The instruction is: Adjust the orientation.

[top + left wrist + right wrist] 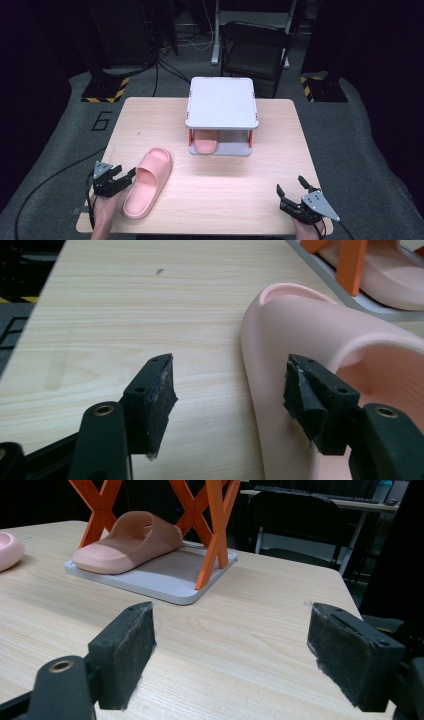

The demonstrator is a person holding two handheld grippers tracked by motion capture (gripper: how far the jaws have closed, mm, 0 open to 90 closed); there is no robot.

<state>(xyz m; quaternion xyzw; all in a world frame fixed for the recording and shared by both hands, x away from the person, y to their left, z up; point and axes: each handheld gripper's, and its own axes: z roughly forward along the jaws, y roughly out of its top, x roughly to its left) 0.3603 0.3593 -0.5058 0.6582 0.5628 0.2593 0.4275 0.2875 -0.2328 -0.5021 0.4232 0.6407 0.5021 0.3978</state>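
Pale wood-grain table (210,185), centre of high view. Two-tier rack, grey plastic shelves on orange cross-braced legs (220,105), upper centre; pink foam slide sandal (205,141) on lower shelf. Second pink foam slide sandal (148,181), lower left, loose on tabletop. Left gripper (125,179), lower left: jaws spread, straddling that sandal's side wall, not pinching. Right gripper (290,186), lower right: jaws spread wide over bare wood.

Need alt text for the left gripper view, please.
The left gripper has its jaws open around the side wall of a pink slide sandal on a light wooden table. Behind it, a second pink sandal sits on a grey rack shelf.
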